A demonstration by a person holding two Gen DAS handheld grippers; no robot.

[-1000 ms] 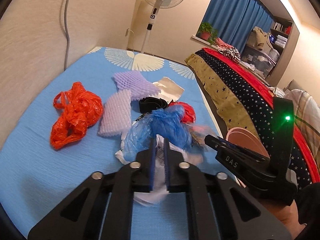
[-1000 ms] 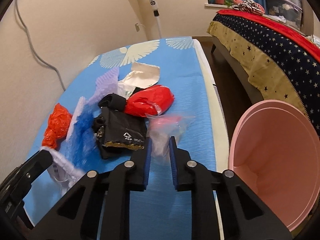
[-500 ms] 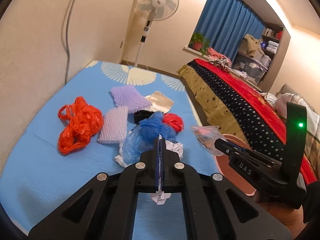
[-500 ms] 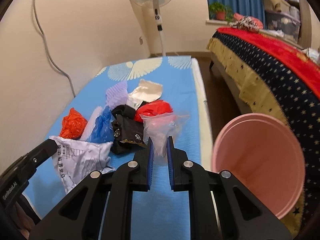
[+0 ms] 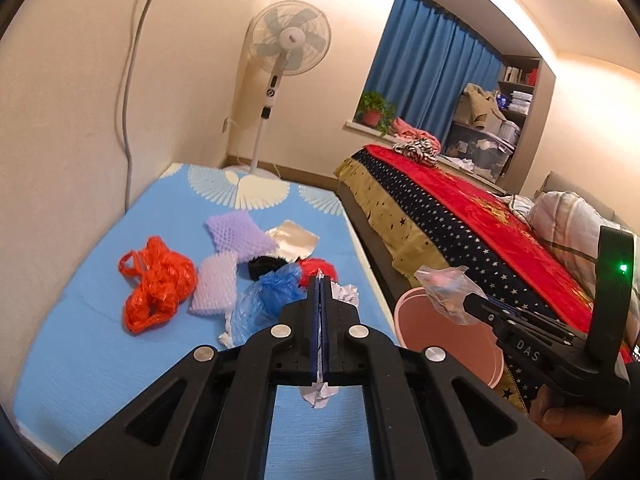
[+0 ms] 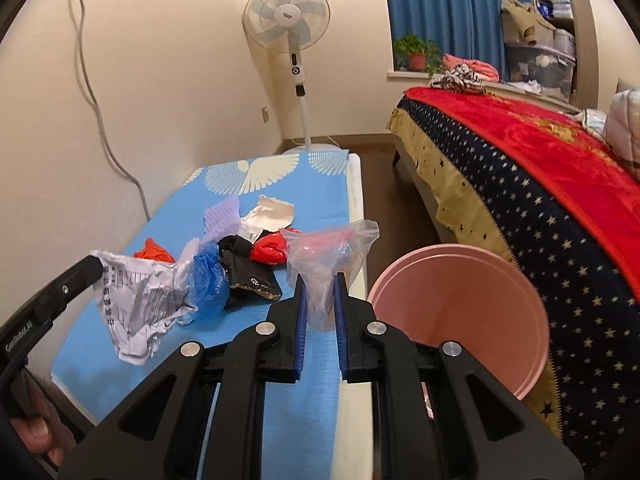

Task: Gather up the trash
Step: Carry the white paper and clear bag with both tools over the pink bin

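My left gripper (image 5: 321, 280) is shut on a crumpled white printed paper (image 6: 138, 304), held above the blue mattress (image 5: 100, 344); a bit of it (image 5: 318, 394) hangs under the jaws. My right gripper (image 6: 319, 280) is shut on a clear plastic bag (image 6: 328, 256), also seen in the left wrist view (image 5: 446, 294), just left of the pink bin (image 6: 460, 304). On the mattress lie an orange bag (image 5: 156, 284), two purple foam nets (image 5: 216, 282), a blue bag (image 5: 266, 300), a red bag (image 6: 270, 250), a black pouch (image 6: 250, 278) and a silver foil packet (image 5: 294, 240).
The pink bin (image 5: 444, 344) stands on the floor between the mattress and a bed with a red starred blanket (image 6: 540, 184). A standing fan (image 5: 286, 52) is at the mattress's far end. A wall runs along the left side.
Both grippers have risen and pulled back from the pile, each carrying its piece. The clear bag has moved right, close to the pink bin's rim.
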